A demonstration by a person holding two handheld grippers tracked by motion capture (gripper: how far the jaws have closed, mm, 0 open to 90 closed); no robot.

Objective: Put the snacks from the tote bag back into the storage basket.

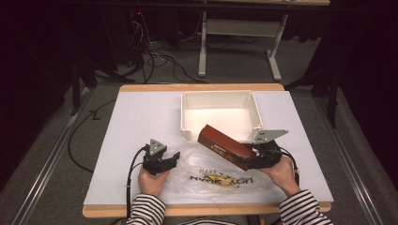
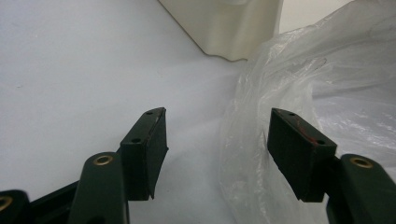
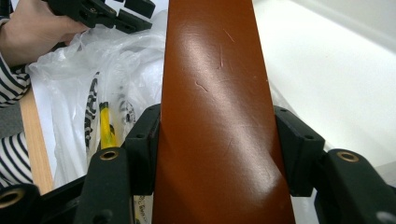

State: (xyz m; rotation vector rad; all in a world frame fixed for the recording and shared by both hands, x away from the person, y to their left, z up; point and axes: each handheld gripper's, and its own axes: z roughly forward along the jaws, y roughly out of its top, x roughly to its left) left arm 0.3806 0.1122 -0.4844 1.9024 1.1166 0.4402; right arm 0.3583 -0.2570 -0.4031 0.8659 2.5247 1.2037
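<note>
One table (image 1: 141,112) is seen, covered with a white sheet. One white bin (image 1: 220,115) sits on it, toward the far side, and nothing is seen inside it. One clear plastic bag (image 1: 211,176) with black and yellow print lies flat just in front of the bin. One long brown box (image 1: 225,146) is pinched at its end by the right gripper (image 3: 217,149) and is held tilted above the bag, its far end at the bin's near wall. The left gripper (image 2: 217,149) is held spread apart, with the bag's edge between its jaws.
</note>
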